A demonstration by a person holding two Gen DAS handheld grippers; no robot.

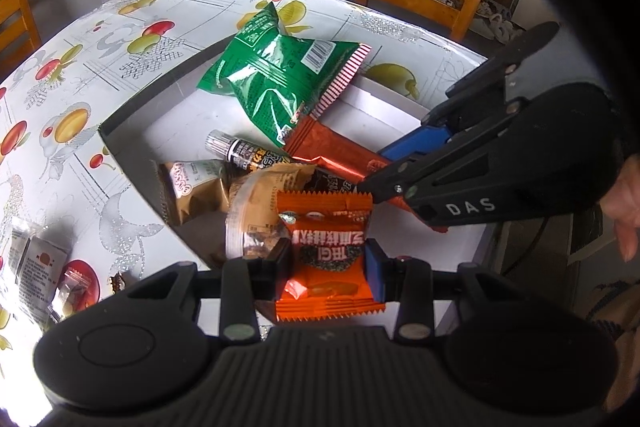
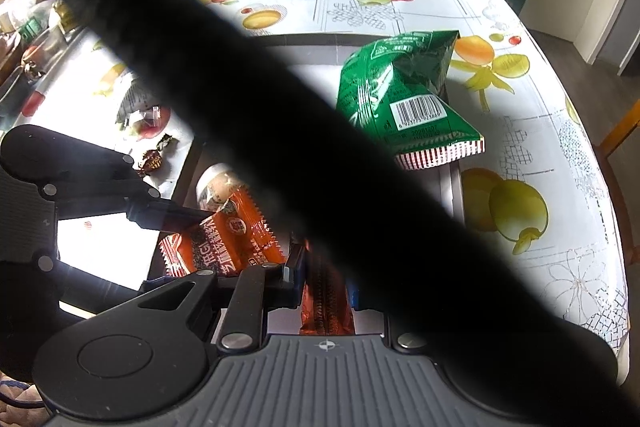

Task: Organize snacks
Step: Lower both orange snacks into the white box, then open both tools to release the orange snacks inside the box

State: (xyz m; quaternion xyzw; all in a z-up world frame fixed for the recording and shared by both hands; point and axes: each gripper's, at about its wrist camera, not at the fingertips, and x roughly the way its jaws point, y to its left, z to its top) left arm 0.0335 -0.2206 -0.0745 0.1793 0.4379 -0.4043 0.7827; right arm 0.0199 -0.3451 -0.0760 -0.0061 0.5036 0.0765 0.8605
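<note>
Both grippers, left gripper (image 1: 328,259) and right gripper (image 2: 324,283), clamped, angled downward.

A table (image 1: 120,39) with a fruit-print cloth holds a low white box (image 1: 120,143). Beside the box lie small clear snack packets (image 1: 44,267) and a brown wrapped candy (image 2: 151,159).

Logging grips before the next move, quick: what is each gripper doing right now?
Left gripper: closed on the orange snack packet.
Right gripper: closed on the dark red snack bar.
</note>
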